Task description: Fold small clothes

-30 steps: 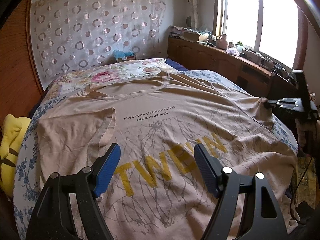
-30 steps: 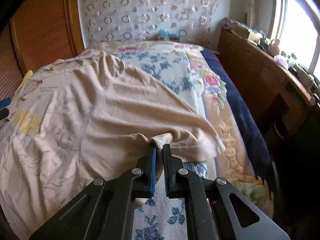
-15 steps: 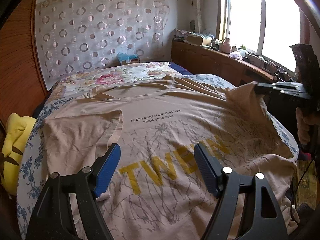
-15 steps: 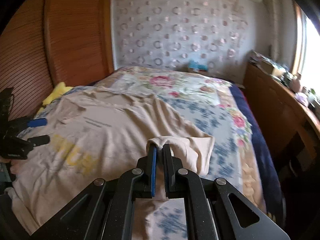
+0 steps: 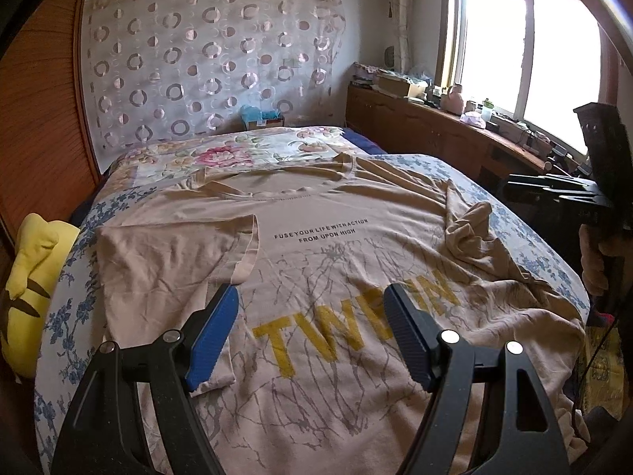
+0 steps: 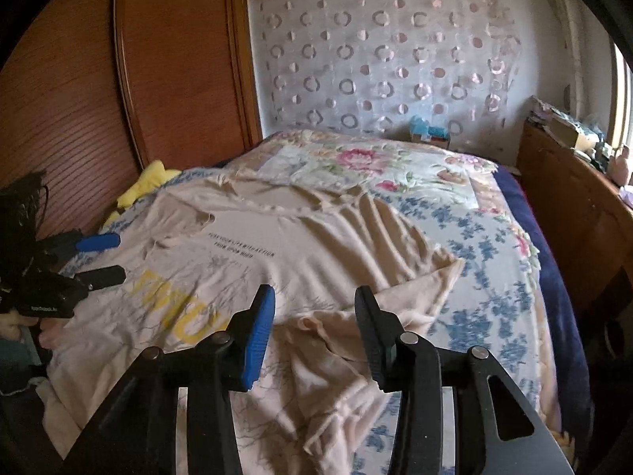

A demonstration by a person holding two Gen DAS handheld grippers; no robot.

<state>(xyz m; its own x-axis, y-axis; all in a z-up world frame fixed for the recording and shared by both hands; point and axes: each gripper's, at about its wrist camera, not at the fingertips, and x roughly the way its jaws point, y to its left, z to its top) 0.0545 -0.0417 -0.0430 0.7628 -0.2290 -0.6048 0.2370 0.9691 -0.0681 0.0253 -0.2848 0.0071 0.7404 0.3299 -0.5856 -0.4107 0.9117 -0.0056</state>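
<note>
T-shirt [image 5: 324, 245]: beige, yellow lettering, grey branch print. Bedspread [image 6: 474, 245]: white, blue flowers; pink floral panel. Curtain [image 5: 213, 59]: pale, ringed circles. Plush toy [image 5: 31, 277]: yellow. Gripper pads [image 5: 213, 328]: blue.

Left edge: wooden wall panel [image 5: 35, 126] and yellow plush [image 5: 31, 277] crowd the bed [image 5: 534, 237].
Right edge: wooden cabinet [image 6: 573, 213] runs alongside.
Above shirt [image 5: 316, 269]: open.

- A bed [image 5: 526, 233] with a blue-flowered cover lies ahead of the claw.
- A yellow plush [image 5: 31, 277] sits far left of the claw.
- A circle-patterned curtain [image 5: 213, 63] hangs beyond the bed.
- A wooden cabinet [image 5: 435, 134] with clutter stands under the window [image 5: 526, 43], to the claw's right.
</note>
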